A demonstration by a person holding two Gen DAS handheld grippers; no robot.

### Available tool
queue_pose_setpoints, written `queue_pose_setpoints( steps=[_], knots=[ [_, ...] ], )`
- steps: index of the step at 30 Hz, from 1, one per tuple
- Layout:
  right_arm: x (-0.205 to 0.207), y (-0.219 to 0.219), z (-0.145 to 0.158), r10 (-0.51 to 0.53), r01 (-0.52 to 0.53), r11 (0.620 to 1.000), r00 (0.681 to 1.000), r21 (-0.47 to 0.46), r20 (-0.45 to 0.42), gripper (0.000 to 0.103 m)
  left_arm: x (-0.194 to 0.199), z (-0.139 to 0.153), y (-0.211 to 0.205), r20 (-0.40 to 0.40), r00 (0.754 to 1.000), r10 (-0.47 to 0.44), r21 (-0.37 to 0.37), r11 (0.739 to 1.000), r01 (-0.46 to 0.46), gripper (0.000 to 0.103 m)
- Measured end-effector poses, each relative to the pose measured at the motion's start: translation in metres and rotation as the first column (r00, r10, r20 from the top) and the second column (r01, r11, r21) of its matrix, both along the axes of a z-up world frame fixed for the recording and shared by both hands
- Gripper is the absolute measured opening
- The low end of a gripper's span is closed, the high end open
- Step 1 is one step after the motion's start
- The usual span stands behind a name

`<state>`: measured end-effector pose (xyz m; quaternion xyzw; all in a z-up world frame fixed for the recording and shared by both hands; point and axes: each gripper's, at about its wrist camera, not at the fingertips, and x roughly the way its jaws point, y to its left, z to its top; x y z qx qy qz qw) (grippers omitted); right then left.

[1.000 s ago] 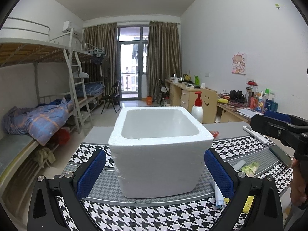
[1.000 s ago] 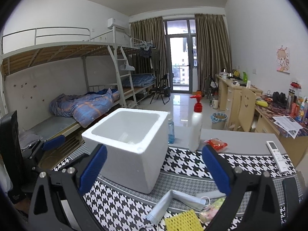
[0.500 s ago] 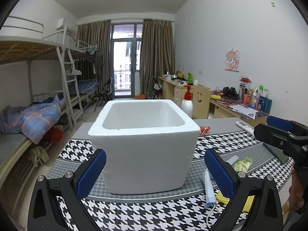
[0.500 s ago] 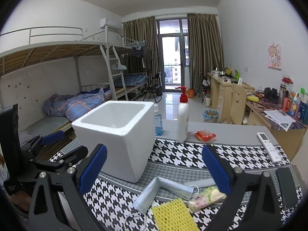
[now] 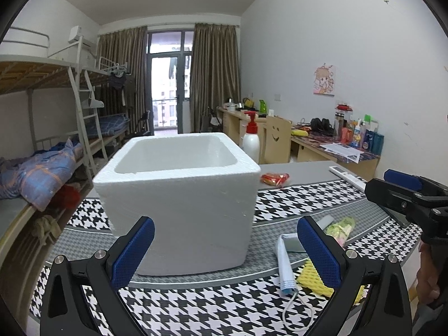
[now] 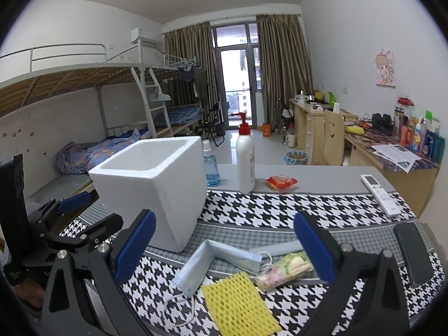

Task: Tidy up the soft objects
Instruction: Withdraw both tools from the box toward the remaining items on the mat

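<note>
A: Right wrist camera shows my right gripper [image 6: 224,240] wide open above a blue face mask [image 6: 208,260], yellow foam net [image 6: 238,305] and snack bag [image 6: 282,271] on the checked cloth [image 6: 280,210].

B: Only my left view looks inside the white foam box [image 5: 179,196]. My left gripper [image 5: 225,249] is open too.

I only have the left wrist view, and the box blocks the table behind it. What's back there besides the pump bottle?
Observer: A blue spray bottle stands behind the box, left of the pump bottle.
Operator: And the half-hidden yellow thing at my lower right?
Observer: A yellow foam net, lying flat just right of the mask's near end.
Operator: Is the right gripper holding anything?
Observer: No, the right gripper is open and holds nothing.
</note>
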<state>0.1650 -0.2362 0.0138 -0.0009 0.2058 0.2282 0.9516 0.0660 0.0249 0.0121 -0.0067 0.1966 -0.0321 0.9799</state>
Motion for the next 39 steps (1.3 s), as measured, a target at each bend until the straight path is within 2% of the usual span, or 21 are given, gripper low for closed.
queue_pose_setpoints(
  steps=[21, 39],
  knots=[
    [-0.006, -0.034, -0.020, -0.083, 0.083, 0.996, 0.995, -0.012, -0.046, 0.100, 0.010, -0.019, -0.038, -0.057, 0.993, -0.099, 0.014, 0.995, 0.100, 0.102],
    [0.003, -0.043, -0.042, -0.117, 0.113, 0.993, 0.987, -0.043, -0.111, 0.100, 0.023, -0.043, -0.058, -0.132, 0.981, -0.140, 0.031, 0.989, 0.145, 0.102]
  ],
)
